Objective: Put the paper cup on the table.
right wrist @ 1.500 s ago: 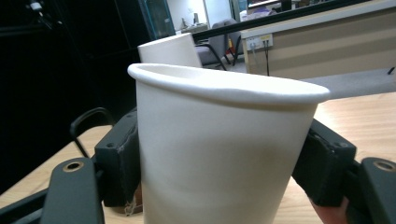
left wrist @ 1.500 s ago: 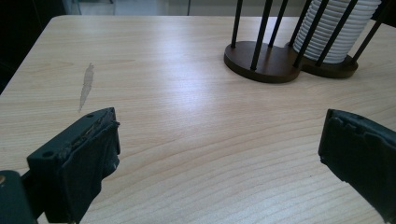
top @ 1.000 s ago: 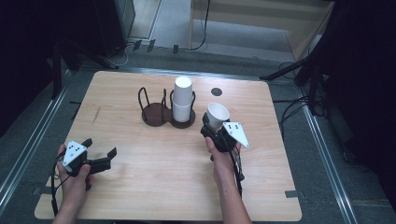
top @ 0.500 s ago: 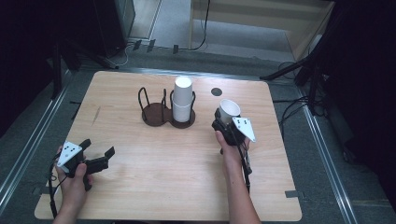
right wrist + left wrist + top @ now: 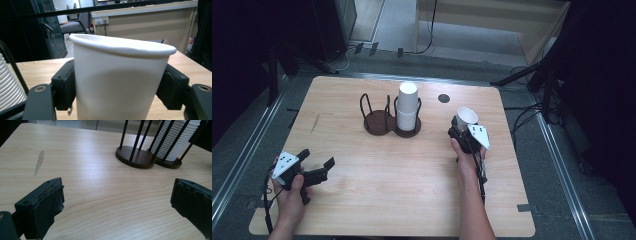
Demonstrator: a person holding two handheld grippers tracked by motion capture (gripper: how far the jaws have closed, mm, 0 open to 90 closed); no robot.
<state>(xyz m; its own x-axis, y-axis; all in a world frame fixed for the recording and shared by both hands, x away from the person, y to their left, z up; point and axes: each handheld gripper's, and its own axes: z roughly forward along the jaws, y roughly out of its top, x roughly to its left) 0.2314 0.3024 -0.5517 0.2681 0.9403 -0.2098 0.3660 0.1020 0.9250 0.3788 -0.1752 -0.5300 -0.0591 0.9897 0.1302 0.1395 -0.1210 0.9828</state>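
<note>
Right gripper view shows the right hand-held gripper (image 5: 117, 92) clamped on a white paper cup (image 5: 120, 80) just above the tabletop (image 5: 412, 175). Light, thin-walled, it would probably crush; grip mid-wall gently. Left hand-held gripper (image 5: 117, 202) gapes empty.

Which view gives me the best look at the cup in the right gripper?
The right gripper view: the white cup sits large between both jaws, pads pressed against its sides. The high view shows it small, rim up, ahead of the right gripper. The left gripper view adds nothing.
</note>
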